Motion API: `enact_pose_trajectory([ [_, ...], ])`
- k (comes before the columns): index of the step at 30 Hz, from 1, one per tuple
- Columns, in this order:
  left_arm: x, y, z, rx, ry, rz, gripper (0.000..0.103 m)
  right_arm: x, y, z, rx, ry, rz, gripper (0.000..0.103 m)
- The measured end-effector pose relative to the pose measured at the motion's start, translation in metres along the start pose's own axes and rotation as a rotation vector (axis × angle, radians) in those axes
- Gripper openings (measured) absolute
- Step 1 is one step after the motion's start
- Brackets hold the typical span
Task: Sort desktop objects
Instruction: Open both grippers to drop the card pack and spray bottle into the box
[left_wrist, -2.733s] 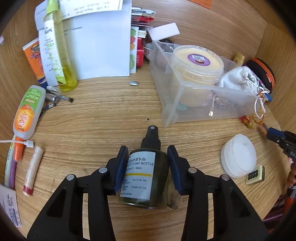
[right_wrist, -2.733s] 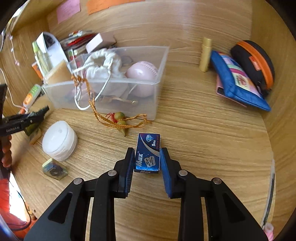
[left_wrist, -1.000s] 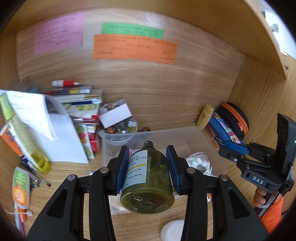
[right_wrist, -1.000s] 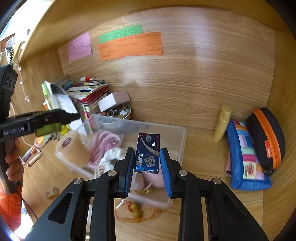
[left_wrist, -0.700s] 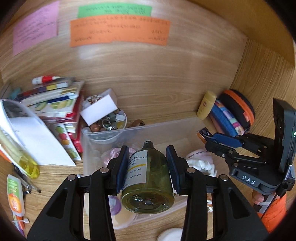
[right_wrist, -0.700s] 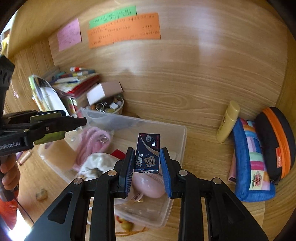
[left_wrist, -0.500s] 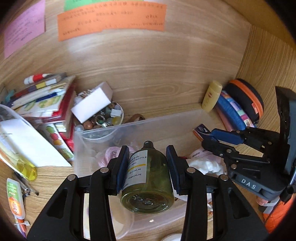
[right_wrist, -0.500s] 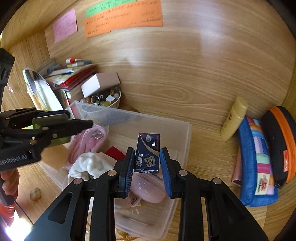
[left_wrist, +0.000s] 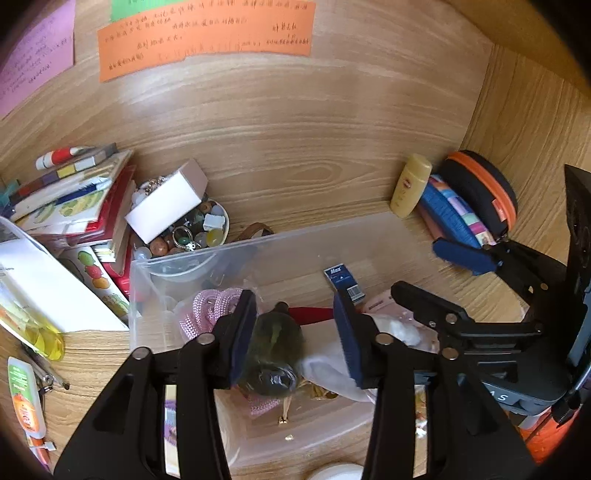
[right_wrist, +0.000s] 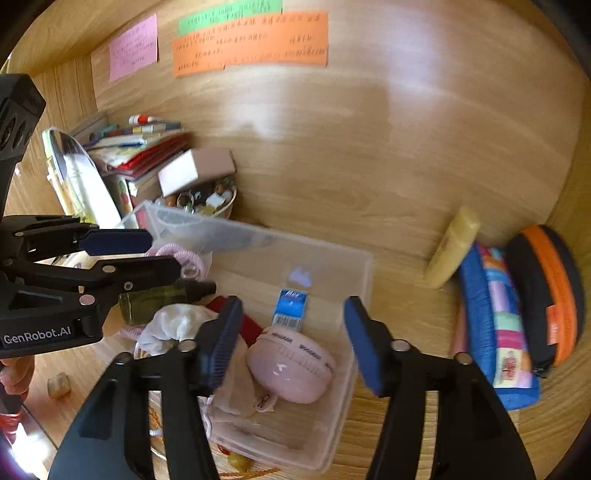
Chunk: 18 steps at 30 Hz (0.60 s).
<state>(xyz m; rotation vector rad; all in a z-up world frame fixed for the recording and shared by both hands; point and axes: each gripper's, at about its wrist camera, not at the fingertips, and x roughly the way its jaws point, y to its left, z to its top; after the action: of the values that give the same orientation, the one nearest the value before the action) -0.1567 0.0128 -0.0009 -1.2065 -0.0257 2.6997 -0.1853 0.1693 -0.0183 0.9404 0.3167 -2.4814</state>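
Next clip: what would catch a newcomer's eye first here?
Both grippers hang open over the clear plastic bin mid-desk. The left gripper straddles a dark green pump bottle lying among the bin's clutter; the right gripper is above a small blue box by a pink round case. Orange note on the back wall.

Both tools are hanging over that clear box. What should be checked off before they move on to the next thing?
1. Left tool open: ok.
2. Green spray bottle free of the left pads: cannot tell, it sits close against one pad.
3. Right tool open: ok.
4. Blue razor blade box inside the clear plastic bin: ok.
5. Bottle inside the bin: ok.
6. Items left outside, such as the yellow tube: not ok.
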Motion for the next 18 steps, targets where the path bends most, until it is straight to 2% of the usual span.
enact_pose_trajectory([
  [1, -0.004, 0.000, 0.000, 0.000, -0.009, -0.002, 0.051, -0.005, 0.001, 0.001, -0.004, -0.014, -0.008, 0.062],
  [3, -0.015, 0.000, -0.001, 0.002, -0.033, -0.001, 0.056, -0.016, 0.003, 0.001, -0.005, -0.043, -0.023, 0.076],
  [4, -0.020, 0.000, -0.002, 0.001, -0.042, 0.000, 0.058, -0.020, 0.004, 0.001, -0.003, -0.053, -0.032, 0.078],
  [5, -0.028, 0.001, -0.002, -0.003, -0.057, 0.001, 0.065, -0.026, 0.005, 0.001, -0.003, -0.069, -0.043, 0.081],
  [6, -0.032, 0.002, -0.003, -0.006, -0.069, 0.001, 0.072, -0.032, 0.006, 0.001, -0.002, -0.082, -0.047, 0.082],
  [12, -0.065, 0.008, -0.012, -0.022, -0.146, 0.028, 0.083, -0.057, 0.013, -0.003, 0.014, -0.094, -0.023, 0.085],
  [14, -0.074, 0.011, -0.018, -0.024, -0.165, 0.048, 0.090, -0.065, 0.016, -0.007, 0.018, -0.101, -0.015, 0.086],
  [18, -0.088, 0.016, -0.031, -0.021, -0.189, 0.094, 0.092, -0.082, 0.024, -0.018, 0.015, -0.118, -0.008, 0.086],
])
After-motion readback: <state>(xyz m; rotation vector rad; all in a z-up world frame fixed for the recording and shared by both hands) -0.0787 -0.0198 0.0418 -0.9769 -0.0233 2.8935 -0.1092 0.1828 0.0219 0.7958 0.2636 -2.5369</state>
